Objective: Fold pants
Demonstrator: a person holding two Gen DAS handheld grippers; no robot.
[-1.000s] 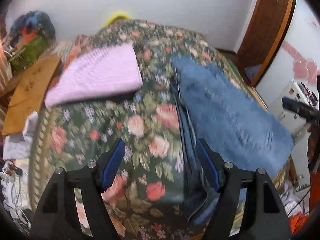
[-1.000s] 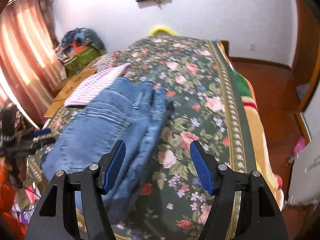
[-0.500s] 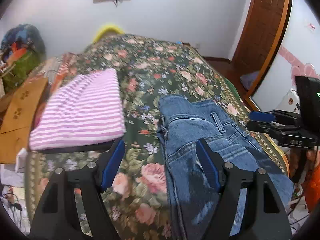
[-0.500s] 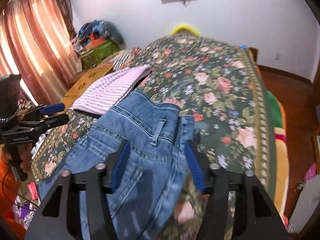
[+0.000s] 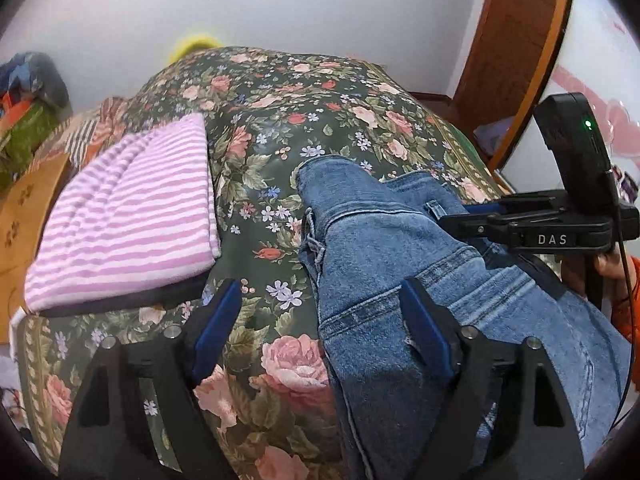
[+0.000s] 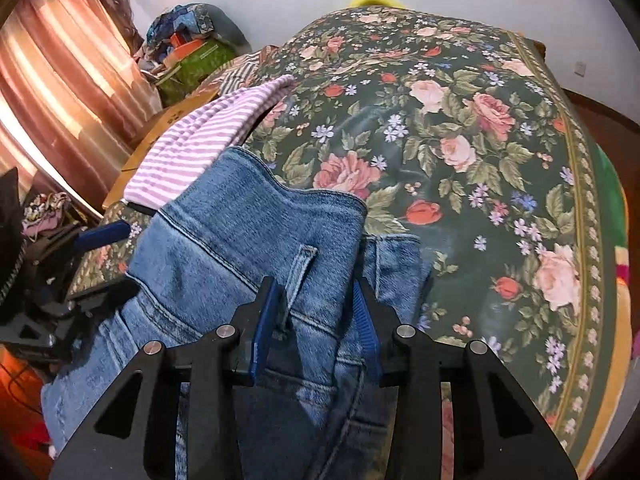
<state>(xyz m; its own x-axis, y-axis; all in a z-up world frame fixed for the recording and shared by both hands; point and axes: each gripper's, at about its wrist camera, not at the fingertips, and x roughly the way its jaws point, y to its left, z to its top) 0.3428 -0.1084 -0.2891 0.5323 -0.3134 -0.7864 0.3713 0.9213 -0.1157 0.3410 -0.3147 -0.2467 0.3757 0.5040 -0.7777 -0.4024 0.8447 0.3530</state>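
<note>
Right gripper [image 6: 316, 320] astride jeans [image 6: 240, 240] waistband, jaws closing; floral bedspread [image 6: 480, 140] beneath

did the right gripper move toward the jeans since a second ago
Yes. The right gripper, earlier beside the jeans over the floral bedspread, now straddles their waistband; its jaws have just been closing around the denim.

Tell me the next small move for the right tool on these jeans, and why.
Probably finish closing the right tool on the jeans. Its jaws have just been closing and now straddle a raised fold of denim beside the belt loop, though a firm pinch isn't clear yet. The left tool stands open at the jeans' edge, holding nothing.
</note>
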